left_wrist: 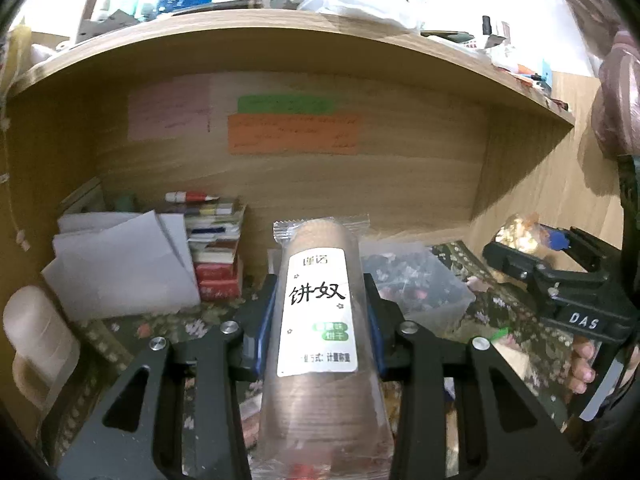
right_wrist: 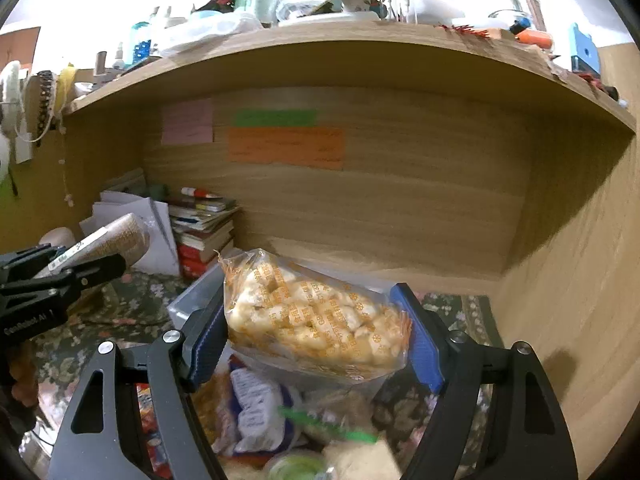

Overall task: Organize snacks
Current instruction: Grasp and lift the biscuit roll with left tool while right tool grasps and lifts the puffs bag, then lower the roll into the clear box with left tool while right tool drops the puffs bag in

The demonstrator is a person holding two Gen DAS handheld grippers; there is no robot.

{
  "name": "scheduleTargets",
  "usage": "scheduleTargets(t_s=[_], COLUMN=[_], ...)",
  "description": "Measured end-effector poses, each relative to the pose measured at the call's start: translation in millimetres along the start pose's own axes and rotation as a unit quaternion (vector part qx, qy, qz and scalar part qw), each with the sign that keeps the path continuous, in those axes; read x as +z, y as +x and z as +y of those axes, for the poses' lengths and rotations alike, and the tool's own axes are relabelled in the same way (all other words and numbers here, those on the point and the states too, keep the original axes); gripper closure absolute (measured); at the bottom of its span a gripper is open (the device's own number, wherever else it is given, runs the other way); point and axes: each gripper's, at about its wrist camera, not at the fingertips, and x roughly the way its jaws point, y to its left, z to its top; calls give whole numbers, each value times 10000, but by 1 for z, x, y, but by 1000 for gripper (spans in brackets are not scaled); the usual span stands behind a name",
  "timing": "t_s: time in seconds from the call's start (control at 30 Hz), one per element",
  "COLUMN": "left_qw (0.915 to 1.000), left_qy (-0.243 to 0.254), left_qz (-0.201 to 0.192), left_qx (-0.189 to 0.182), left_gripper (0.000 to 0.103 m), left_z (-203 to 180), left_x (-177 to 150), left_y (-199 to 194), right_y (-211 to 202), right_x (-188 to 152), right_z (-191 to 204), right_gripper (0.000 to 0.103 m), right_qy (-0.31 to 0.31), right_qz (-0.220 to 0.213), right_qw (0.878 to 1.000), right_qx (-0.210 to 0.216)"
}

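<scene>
A person stands at a wooden desk with a shelf above, a two-finger gripper in each hand, both lifted over a patterned tabletop (left_wrist: 132,328).

On the left, the left gripper (left_wrist: 318,320) holds a sleeve of round biscuits (left_wrist: 316,304) in clear wrap with a white label. Its fingers (left_wrist: 262,332) are narrow, pressing the sleeve's two sides about midway along its length. The crimped far end sticks out ahead of the fingertips; the near end runs back between the arms. Beyond the fingers to the left are loose white papers (left_wrist: 120,264) and a stack of books (left_wrist: 216,248).

In the middle, just ahead of and below both grippers, sits a clear plastic bin (right_wrist: 192,300), probably the place the snacks belong, though its outline is hard to make out.

On the right, the right gripper (right_wrist: 316,340) holds a clear bag of puffed rice cake (right_wrist: 316,316) crosswise, its fingers (right_wrist: 416,344) set fairly wide against the bag's two ends. Below the fingers lies a heap of other wrapped snacks (right_wrist: 256,412).

To do this step well, each packet should be carried level over the bin and lowered close before the fingers part. The biscuit sleeve is long and brittle, so it should be laid flat. The soft bag sags at its near edge and could slip.
</scene>
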Motion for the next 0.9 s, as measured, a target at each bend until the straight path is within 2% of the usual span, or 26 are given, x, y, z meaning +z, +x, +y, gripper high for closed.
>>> scheduleTargets(t_s=[0.3, 0.67, 0.9], left_qw=[9998, 9962, 9927], left_qy=[19, -47, 97], left_qz=[211, 874, 1201], left_qx=[69, 35, 59], left_gripper=[64, 64, 64], left_z=[-2, 6, 3], left_x=[18, 16, 9], left_y=[50, 119, 147], right_y=[45, 106, 131], right_x=[14, 14, 7], right_z=[-9, -18, -22], right_gripper=[28, 28, 28], right_qy=[-191, -323, -353], right_qz=[316, 1018, 1466], right_qw=[9993, 9943, 9885], right_qx=[-39, 61, 144])
